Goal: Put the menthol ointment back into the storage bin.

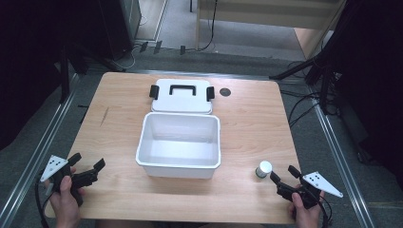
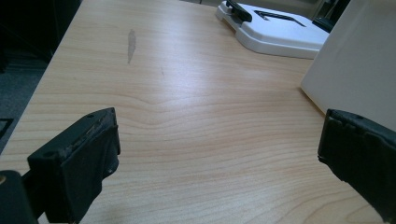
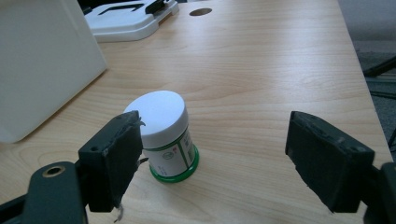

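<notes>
Jar not yet gripped, bin empty

Jar (image 1: 263, 169) stood upright on the table (image 1: 247, 123), near the front right corner, just ahead of the right gripper (image 1: 282, 174) and well right of the bin (image 1: 179, 145). In the right gripper view the jar (image 3: 163, 133) sat close by the left jaw, off-centre in the gap; jaws were spread wide, and I couldn't tell whether that jaw touched it.

Left gripper (image 1: 88, 167) was at the front left, jaws also spread, holding nothing, aimed along bare tabletop (image 2: 196, 121) with the bin wall (image 2: 359, 65) at its right.

Progress, as I read it: likely job was jar into bin, then lid on. Done: bin was open, lid (image 1: 181, 95) lay flat behind it, touching or nearly touching the back rim. Left: centre on the jar, close, lift, place, fit lid. So early stage.

Count:
- jar: 1 (white cap, green base)
- bin: 1, white, empty
- lid: 1, black handle, 2 black latches
- grippers: 2
- round hole (image 1: 225, 91) in the table: 1
</notes>
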